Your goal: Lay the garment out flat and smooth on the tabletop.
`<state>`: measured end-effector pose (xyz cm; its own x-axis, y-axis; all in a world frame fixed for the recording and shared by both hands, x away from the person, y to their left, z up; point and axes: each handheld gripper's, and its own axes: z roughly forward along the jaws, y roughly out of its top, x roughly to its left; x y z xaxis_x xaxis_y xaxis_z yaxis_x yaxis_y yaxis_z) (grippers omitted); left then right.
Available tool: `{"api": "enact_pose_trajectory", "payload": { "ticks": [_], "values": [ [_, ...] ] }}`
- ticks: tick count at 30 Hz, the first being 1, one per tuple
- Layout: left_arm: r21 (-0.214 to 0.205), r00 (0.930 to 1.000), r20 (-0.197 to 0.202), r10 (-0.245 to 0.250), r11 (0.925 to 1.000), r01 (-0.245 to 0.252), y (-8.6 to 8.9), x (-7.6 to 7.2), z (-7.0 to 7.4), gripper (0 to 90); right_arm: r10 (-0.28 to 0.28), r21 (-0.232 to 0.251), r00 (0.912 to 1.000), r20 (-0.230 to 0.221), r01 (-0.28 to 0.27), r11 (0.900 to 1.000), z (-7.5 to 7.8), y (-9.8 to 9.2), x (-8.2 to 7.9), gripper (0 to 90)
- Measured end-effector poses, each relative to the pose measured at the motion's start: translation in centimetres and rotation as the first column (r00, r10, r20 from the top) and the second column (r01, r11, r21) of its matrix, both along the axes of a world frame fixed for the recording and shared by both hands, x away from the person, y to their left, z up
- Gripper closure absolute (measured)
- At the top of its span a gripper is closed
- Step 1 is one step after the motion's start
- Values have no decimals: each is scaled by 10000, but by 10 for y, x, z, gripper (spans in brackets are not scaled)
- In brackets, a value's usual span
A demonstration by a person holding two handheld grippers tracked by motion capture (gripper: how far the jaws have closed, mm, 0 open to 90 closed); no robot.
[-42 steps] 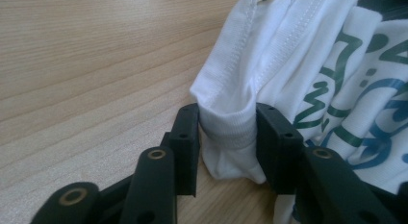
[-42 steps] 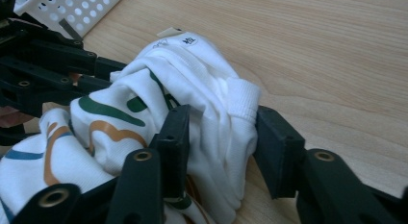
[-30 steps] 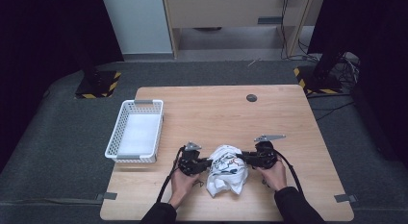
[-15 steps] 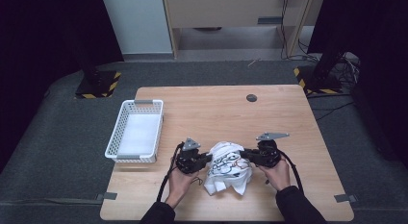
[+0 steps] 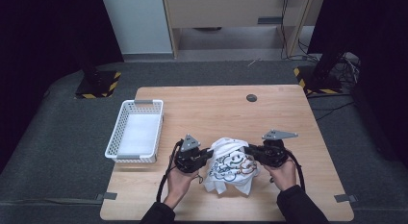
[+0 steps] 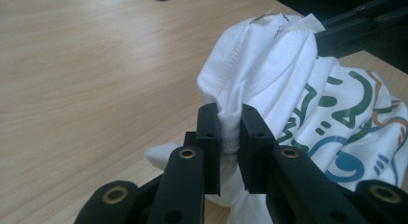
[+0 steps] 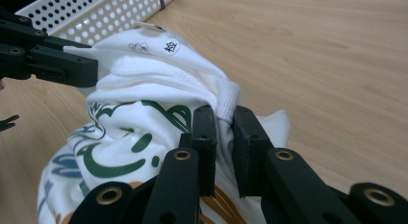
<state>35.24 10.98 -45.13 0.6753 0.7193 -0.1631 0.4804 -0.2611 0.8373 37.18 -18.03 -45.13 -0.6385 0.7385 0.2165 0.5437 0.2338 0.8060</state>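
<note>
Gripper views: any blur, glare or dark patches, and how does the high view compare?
Left gripper view: the white T-shirt is sharp at the seam, the left claw near the lens is slightly soft, no glare. Right gripper view: the shirt's print and the right claw are evenly lit, the white basket a bit soft. High view: the table is well lit, the surroundings fall to near black.

the t-shirt [image 5: 231,164] is white, printed with green, blue and orange cartoon shapes and a small black mark inside its collar. both grippers, left [image 5: 208,154] and right [image 5: 248,151], are black with grey plates. the basket [image 5: 126,137] at left is white and perforated. the table [image 5: 216,108] is pale wood grain with a dark round grommet [image 5: 251,97] far.
</note>
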Motion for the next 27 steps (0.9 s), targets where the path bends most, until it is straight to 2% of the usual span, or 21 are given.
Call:
{"api": "enact_pose_trajectory", "payload": {
  "ticks": [5, 11, 14, 15, 19, 24, 27],
  "values": [
    [-4, 9995, 288, -110, 9999, 110, -3, -6, 11, 814, -72, 98, 9996, 267, 70, 9999, 13, -5, -7, 809],
    [-342, 9963, 859, -9, 9994, 39, -3, -9, 37, 816, -172, 382, 9979, 617, 148, 9992, 28, -10, -12, 809],
    [-117, 9929, 1187, 44, 9999, -30, -6, -8, 47, 818, -311, 519, 9956, 889, 265, 9983, 38, -10, -14, 809],
    [-25, 9919, 1267, 72, 10000, -69, -7, -7, 51, 818, -376, 570, 9946, 965, 322, 9979, 41, -10, -14, 808],
    [-100, 9880, 1523, 262, 9996, -250, -11, 0, 65, 819, -786, 925, 9889, 1263, 672, 9934, 52, -11, -10, 808],
    [-35, 9831, 1757, 520, 9986, -522, -17, 14, 79, 819, -1438, 1251, 9770, 1574, 1247, 9843, 62, -9, 0, 806],
    [183, 9751, 2102, 711, 9969, -766, -21, 23, 88, 819, -1775, 1501, 9699, 1669, 1530, 9768, 69, -9, 9, 804]
  ]
}}
